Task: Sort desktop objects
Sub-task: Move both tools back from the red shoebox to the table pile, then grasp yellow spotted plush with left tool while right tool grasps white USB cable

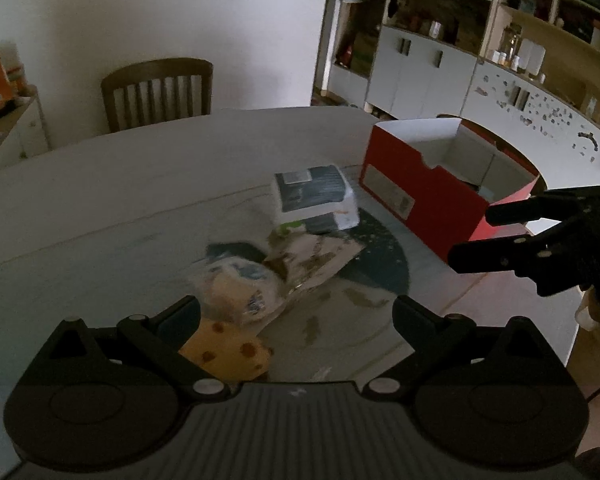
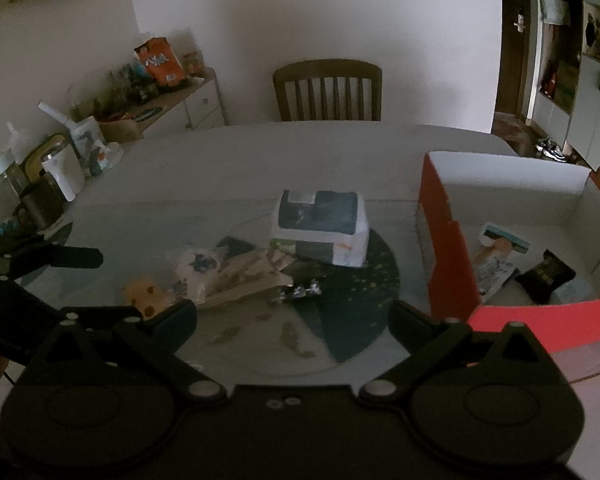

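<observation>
A pile lies mid-table on a round dark mat [image 2: 352, 304]: a blue-and-white pack [image 1: 316, 200] [image 2: 320, 228], a beige paper packet [image 1: 320, 258] [image 2: 252, 280], a clear plastic bag [image 1: 240, 284] [image 2: 196, 268], a yellow spotted item [image 1: 224, 352] [image 2: 144, 296] and a small shiny piece [image 2: 304, 290]. An open red box [image 1: 404, 184] [image 2: 444, 248] to the right holds a brush-like item [image 2: 500, 240], a black item [image 2: 548, 276] and a packet [image 2: 494, 274]. My left gripper [image 1: 296, 312] [image 2: 72, 254] hovers open over the yellow item. My right gripper [image 2: 292, 316] [image 1: 480, 236] is open beside the box's near corner.
A wooden chair [image 2: 328, 88] stands at the table's far side. At the left table edge are a kettle [image 2: 40, 200] and bottles, with a sideboard [image 2: 180, 100] carrying snack bags behind. White shelving [image 1: 480, 60] fills the right wall.
</observation>
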{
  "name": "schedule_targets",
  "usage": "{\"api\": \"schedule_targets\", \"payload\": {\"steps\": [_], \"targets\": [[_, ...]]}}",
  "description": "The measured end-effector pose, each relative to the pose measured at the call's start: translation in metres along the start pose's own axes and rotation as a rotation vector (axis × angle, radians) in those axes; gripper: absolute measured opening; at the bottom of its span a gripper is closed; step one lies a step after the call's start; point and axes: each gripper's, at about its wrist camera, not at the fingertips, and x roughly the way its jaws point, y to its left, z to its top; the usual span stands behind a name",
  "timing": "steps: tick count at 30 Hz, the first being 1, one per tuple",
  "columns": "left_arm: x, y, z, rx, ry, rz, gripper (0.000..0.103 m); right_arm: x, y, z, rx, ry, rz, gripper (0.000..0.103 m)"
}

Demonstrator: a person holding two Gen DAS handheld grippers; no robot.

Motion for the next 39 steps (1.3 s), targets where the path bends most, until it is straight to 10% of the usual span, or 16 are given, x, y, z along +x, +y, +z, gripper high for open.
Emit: {"api": "schedule_targets", "payload": {"steps": [20, 39], "targets": [[0.005, 0.021, -0.070, 0.068, 0.088, 0.006, 0.102, 0.031, 0.042, -0.009, -0.025, 0.044, -0.031, 0.102], [0.038, 0.054, -0.033, 0.000, 0.041, 0.019, 0.102, 0.053, 0.087, -0.055, -0.042, 0.084, -0.050, 0.100]]}}
